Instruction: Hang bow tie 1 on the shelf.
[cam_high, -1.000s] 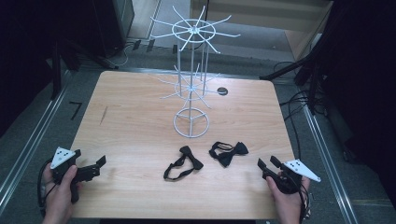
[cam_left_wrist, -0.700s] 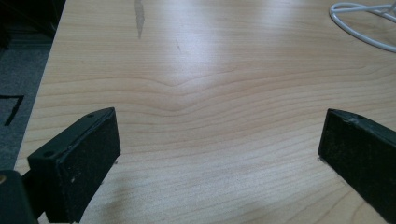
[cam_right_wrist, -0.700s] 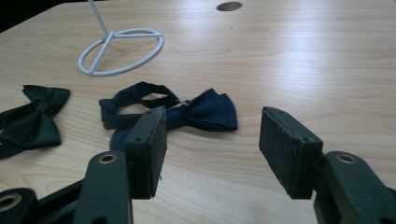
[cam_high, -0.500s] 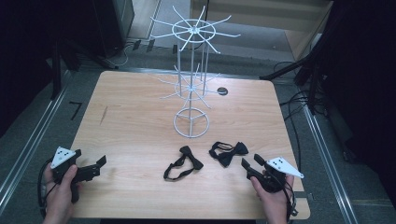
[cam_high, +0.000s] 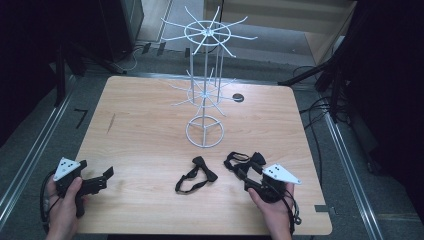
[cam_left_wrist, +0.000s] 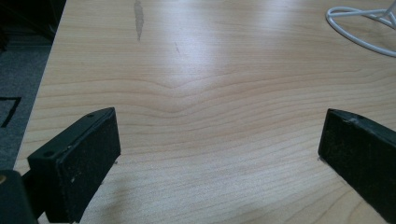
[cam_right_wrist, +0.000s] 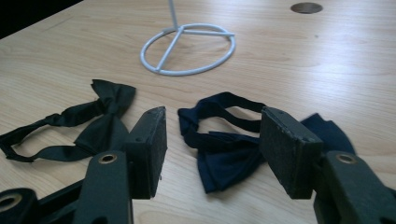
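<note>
Right gripper has its jaws parted about halfway, gripping nothing, straddling the navy bow tie lying flat on the table, looks lined up for a grab. Black bow tie sits beside it, wire rack behind. Left gripper is wide open, empty, parked.

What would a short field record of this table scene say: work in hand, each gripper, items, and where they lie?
work: right gripper reaching for the navy bow tie
right gripper: open, jaws either side of the navy bow tie, pads not pressing it
left gripper: open, nothing between its jaws, over bare table
black bow tie: flat on the table, left of the navy one
rack: white wire, upright, arms bare
</note>
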